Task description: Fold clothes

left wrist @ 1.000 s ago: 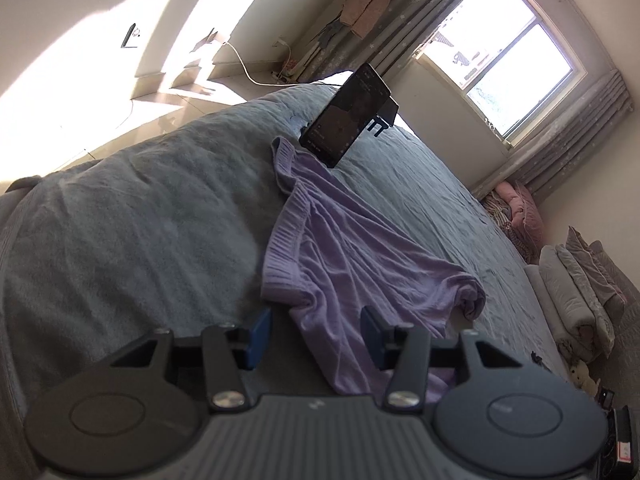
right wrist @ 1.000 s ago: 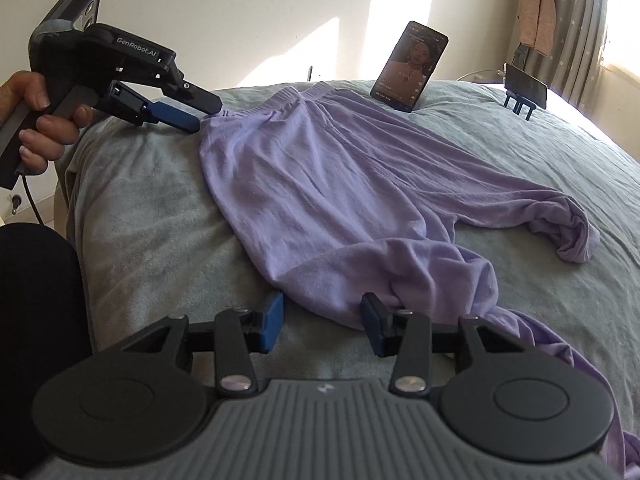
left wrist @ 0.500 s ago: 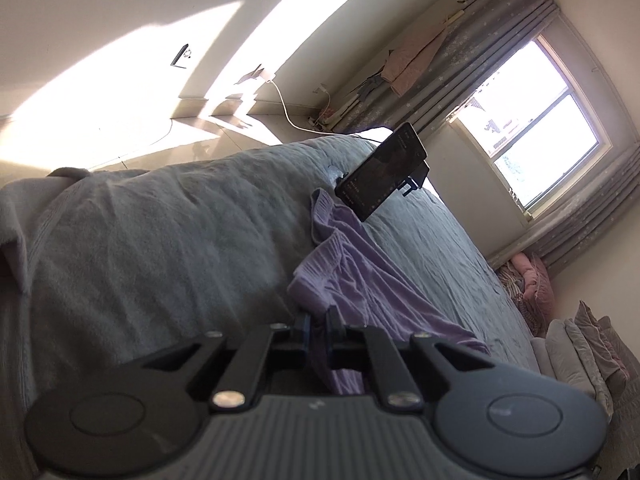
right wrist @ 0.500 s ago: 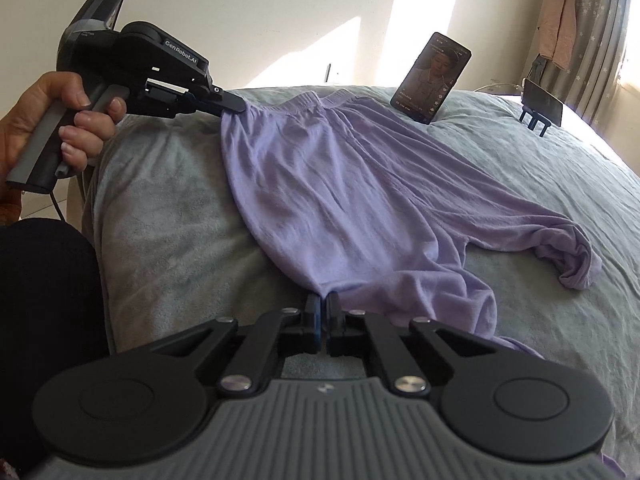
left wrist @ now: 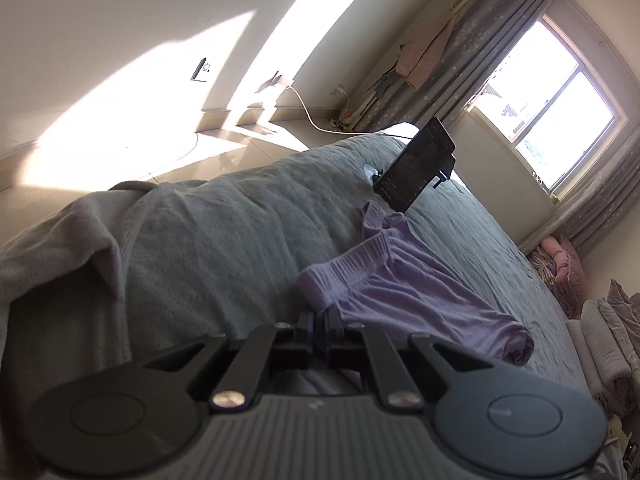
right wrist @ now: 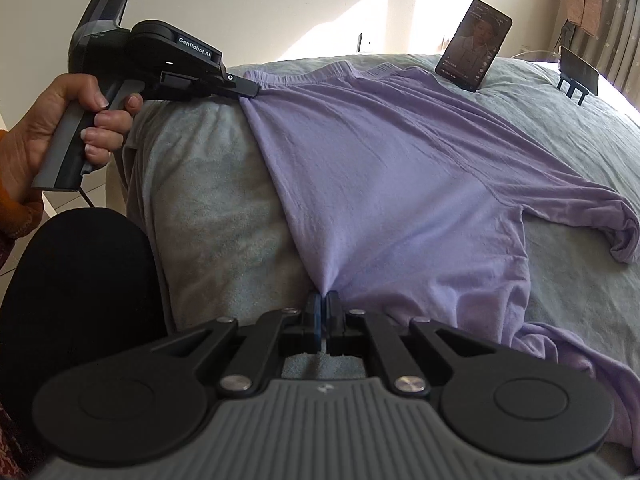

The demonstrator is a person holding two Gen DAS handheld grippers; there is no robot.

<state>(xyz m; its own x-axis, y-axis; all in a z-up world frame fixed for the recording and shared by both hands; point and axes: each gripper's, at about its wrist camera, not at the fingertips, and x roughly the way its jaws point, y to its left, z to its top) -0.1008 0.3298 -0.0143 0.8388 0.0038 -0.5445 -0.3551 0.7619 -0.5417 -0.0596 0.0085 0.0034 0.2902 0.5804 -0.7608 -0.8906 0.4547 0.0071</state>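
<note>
A lilac long-sleeved top (right wrist: 384, 168) lies spread on a grey-blanketed bed (right wrist: 208, 208). My left gripper (left wrist: 320, 316) is shut on the ribbed hem corner of the top (left wrist: 348, 272); it also shows in the right wrist view (right wrist: 250, 89), held by a hand at the top's far left corner. My right gripper (right wrist: 322, 300) is shut on the near side edge of the top, pulling the fabric taut between the two grips. One sleeve (right wrist: 600, 216) trails to the right.
A phone (right wrist: 474, 46) stands propped at the far end of the bed, with a second stand (right wrist: 578, 76) beside it. Folded bedding (left wrist: 612, 344) is stacked at the right. A window (left wrist: 560, 120) and curtains lie beyond. A dark-clothed leg (right wrist: 72, 296) is at the near left.
Both grippers have shut on the top: the left on the hem corner, the right on the near edge. They have pulled the fabric toward the bed's near edge, stretching it flatter.
</note>
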